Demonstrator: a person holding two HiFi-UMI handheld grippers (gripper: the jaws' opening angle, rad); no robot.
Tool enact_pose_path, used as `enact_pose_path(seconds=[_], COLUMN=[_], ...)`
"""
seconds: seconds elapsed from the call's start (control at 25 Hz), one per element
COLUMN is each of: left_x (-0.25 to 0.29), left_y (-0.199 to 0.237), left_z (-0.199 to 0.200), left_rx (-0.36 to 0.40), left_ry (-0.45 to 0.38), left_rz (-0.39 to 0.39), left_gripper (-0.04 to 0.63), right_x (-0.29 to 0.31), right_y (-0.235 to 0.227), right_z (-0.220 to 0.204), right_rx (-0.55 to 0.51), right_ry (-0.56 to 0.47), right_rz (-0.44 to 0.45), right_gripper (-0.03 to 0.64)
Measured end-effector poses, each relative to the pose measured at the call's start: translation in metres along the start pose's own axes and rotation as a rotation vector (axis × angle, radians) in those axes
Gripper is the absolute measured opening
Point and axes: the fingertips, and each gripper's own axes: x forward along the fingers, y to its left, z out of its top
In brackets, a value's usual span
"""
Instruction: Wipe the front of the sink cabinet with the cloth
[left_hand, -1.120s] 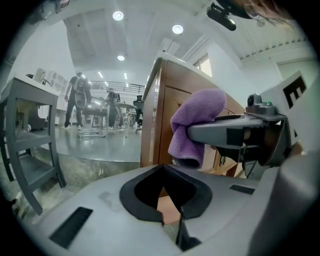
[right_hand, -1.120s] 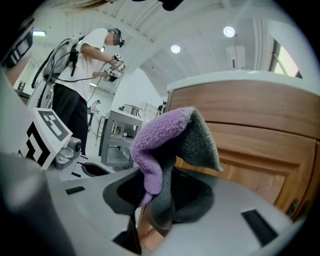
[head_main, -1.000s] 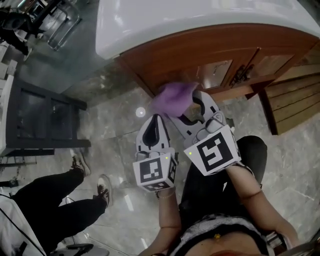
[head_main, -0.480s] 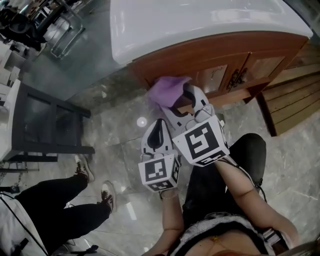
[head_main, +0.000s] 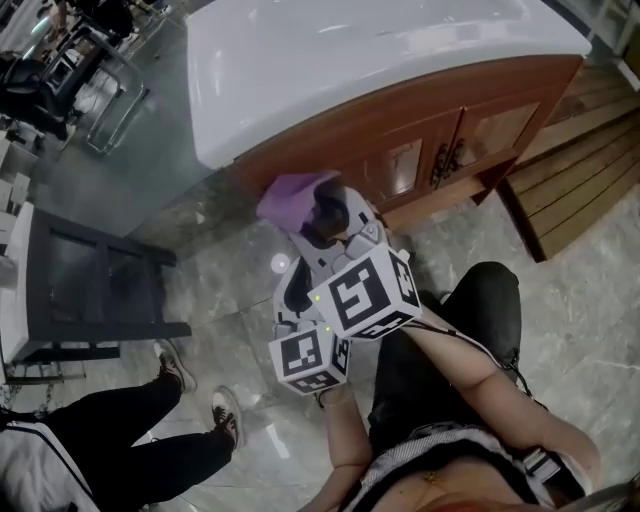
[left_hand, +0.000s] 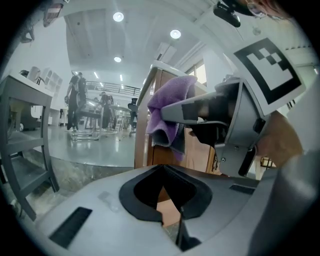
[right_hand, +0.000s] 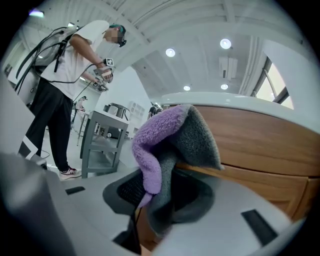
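The purple and grey cloth (head_main: 293, 194) is pinched in my right gripper (head_main: 320, 212), which is shut on it. It is held against the wooden front of the sink cabinet (head_main: 350, 135), near its left corner, below the white countertop (head_main: 340, 60). In the right gripper view the cloth (right_hand: 172, 142) bulges out of the jaws, with the cabinet (right_hand: 260, 145) right behind it. My left gripper (head_main: 292, 283) hangs just below and behind the right one, shut and empty, partly hidden by the right gripper's cube. In the left gripper view, the cloth (left_hand: 169, 107) and the right gripper (left_hand: 220, 117) are up ahead.
A dark grey shelf stand (head_main: 90, 290) stands on the marble floor to the left. A second person's legs (head_main: 130, 430) are at lower left; that person (right_hand: 65, 75) shows standing in the right gripper view. Cabinet door handles (head_main: 442, 160) and wooden slats (head_main: 575, 170) lie to the right.
My right gripper has carried the cloth leftward along the cabinet front toward its left corner. The left gripper has followed and now sits partly under the right one.
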Motion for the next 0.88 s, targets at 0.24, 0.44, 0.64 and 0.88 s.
enact_pose_path(seconds=[0.24, 0.44, 0.64, 0.88], left_x=[0.000, 0.001, 0.001, 0.003], left_y=[0.003, 0.003, 0.000, -0.009], left_z=[0.002, 0.005, 0.014, 0.025], left_rx=[-0.007, 0.005, 0.021, 0.035], left_ry=[-0.007, -0.004, -0.019, -0.040], left_rz=[0.015, 0.025, 0.036, 0.026], left_gripper=[0.000, 0.000, 0.000, 0.000], right_x=[-0.002, -0.002, -0.003, -0.010], right_y=[-0.002, -0.002, -0.004, -0.015], right_z=[-0.001, -0.001, -0.004, -0.010], right_rx=[-0.002, 0.002, -0.004, 0.007], right_ry=[-0.010, -0.022, -0.031, -0.023], right_rz=[0.004, 0.009, 0.036, 0.028], right_gripper=[0.178, 0.178, 0.178, 0.178])
